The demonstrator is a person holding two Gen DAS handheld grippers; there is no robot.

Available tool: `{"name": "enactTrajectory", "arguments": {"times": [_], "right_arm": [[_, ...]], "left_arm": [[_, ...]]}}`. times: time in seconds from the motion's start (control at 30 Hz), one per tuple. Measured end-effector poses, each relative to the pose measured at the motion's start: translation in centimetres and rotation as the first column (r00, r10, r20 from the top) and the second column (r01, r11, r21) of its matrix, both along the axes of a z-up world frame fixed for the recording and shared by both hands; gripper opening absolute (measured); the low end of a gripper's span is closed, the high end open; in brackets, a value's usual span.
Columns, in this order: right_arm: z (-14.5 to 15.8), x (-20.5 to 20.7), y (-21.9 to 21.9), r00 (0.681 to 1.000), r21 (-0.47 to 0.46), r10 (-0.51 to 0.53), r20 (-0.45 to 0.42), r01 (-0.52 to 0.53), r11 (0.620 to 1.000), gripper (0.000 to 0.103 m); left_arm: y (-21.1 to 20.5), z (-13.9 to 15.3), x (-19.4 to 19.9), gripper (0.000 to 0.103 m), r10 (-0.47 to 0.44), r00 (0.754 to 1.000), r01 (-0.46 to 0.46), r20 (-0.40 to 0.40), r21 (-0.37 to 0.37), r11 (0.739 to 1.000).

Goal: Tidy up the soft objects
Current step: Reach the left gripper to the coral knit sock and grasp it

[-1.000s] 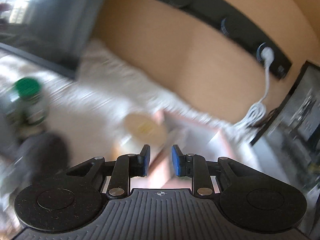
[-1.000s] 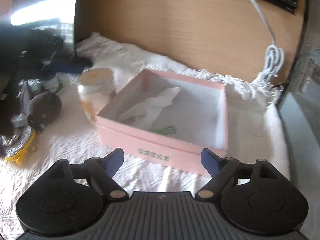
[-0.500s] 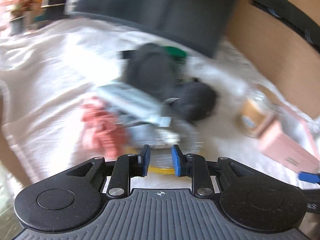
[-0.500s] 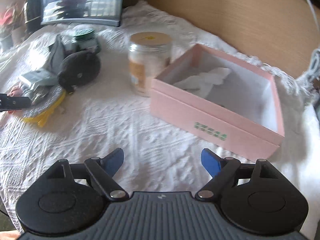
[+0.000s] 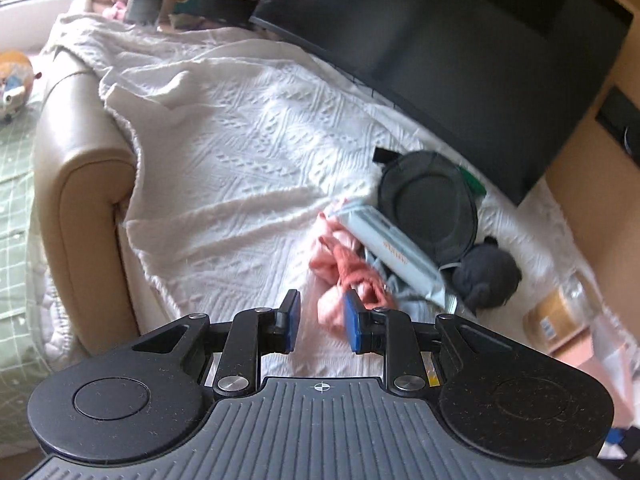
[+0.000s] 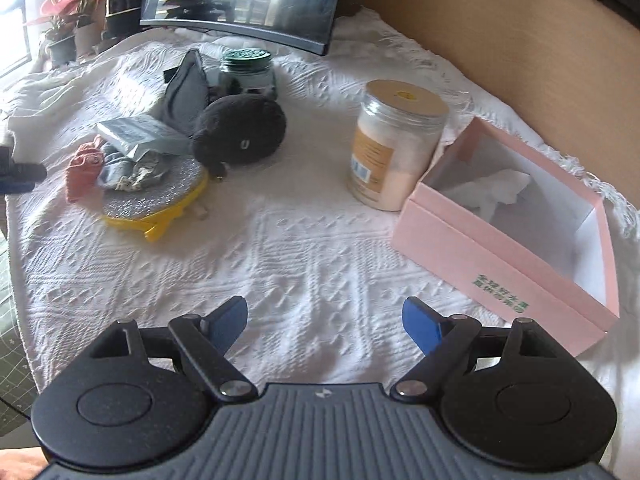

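Observation:
A pile lies on the white cloth: a pink knitted piece [image 5: 344,268] [image 6: 82,170], a black plush toy [image 5: 486,274] [image 6: 240,130], a grey pouch [image 5: 428,196] [image 6: 188,84], a pale packet [image 5: 394,254] [image 6: 138,134] and a grey cloth [image 6: 128,170] on a glittery yellow-edged disc [image 6: 160,200]. My left gripper [image 5: 320,326] hangs just in front of the pink piece, jaws a narrow gap apart, empty. My right gripper [image 6: 324,324] is wide open and empty over bare cloth. The open pink box [image 6: 504,236] at right holds a white cloth [image 6: 496,192].
A tall jar with a tan lid [image 6: 394,148] stands between pile and box. A green-lidded jar [image 6: 248,70] stands behind the plush. A dark monitor [image 5: 440,52] stands at the back. The beige sofa arm [image 5: 80,184] is left; wooden panel [image 6: 500,28] behind.
My left gripper swung left from the box, past the jars, to the pile and now faces the pink knitted piece. My right gripper pulled back and turned left, still wide open.

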State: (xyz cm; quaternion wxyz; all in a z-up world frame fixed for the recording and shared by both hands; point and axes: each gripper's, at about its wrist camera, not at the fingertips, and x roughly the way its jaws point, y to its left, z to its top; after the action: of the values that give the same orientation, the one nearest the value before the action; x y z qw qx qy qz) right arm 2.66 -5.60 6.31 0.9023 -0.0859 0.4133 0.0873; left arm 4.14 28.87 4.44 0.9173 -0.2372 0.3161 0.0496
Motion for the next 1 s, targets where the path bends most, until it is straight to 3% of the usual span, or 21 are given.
{"name": "enactTrajectory", "arguments": {"times": [0.17, 0.3, 0.4, 0.47, 0.53, 0.6, 0.63, 0.77, 0.83, 1.0], "right_arm": [[-0.2, -0.5, 0.5, 1.000, -0.015, 0.000, -0.013, 0.000, 1.000, 0.085], [-0.3, -1.0, 0.5, 1.000, -0.035, -0.004, -0.016, 0.004, 0.999, 0.085], [-0.2, -1.6, 0.2, 1.000, -0.047, -0.011, -0.013, 0.010, 0.999, 0.085], [-0.4, -1.8, -0.2, 0.999, -0.045, -0.023, -0.022, 0.022, 0.999, 0.086], [-0.8, -1.8, -0.6, 0.998, -0.036, -0.040, -0.044, 0.038, 0.999, 0.086], [-1.2, -1.7, -0.8, 0.996, -0.029, -0.052, -0.068, 0.050, 0.998, 0.086], [-1.4, -1.7, -0.8, 0.995, -0.027, -0.053, -0.079, 0.051, 0.998, 0.086], [-2.1, -2.1, -1.4, 0.992, -0.006, -0.065, -0.109, 0.065, 0.998, 0.089], [-2.3, -2.2, -1.7, 0.990, 0.005, -0.087, -0.113, 0.088, 0.996, 0.096], [-2.9, -1.9, -3.2, 0.978, 0.081, -0.127, -0.168, 0.142, 0.987, 0.103]], "left_arm": [[0.3, -0.3, 2.5, 0.026, -0.064, 0.998, 0.062, -0.015, -0.107, 0.992], [-0.2, -1.5, 5.5, 0.026, -0.038, 0.996, 0.030, -0.081, -0.096, 0.995], [-0.7, -2.2, 6.2, 0.027, -0.107, 0.992, 0.092, -0.074, -0.179, 0.980], [-2.1, -2.0, 6.3, 0.027, -0.201, 0.979, 0.191, -0.043, -0.168, 0.967], [-3.6, -2.1, 6.6, 0.030, -0.246, 0.968, 0.240, -0.053, -0.102, 0.965], [-4.2, -2.7, 7.0, 0.030, -0.195, 0.976, 0.193, -0.097, -0.032, 0.981], [-4.0, -3.1, 7.1, 0.033, -0.169, 0.979, 0.166, -0.111, -0.040, 0.985], [-3.0, -3.6, 6.9, 0.031, -0.155, 0.985, 0.146, -0.076, -0.108, 0.983], [-2.9, -3.5, 7.0, 0.030, -0.163, 0.985, 0.156, -0.052, -0.119, 0.981], [-2.5, -4.4, 8.3, 0.024, -0.197, 0.979, 0.179, -0.061, -0.216, 0.960]]}}
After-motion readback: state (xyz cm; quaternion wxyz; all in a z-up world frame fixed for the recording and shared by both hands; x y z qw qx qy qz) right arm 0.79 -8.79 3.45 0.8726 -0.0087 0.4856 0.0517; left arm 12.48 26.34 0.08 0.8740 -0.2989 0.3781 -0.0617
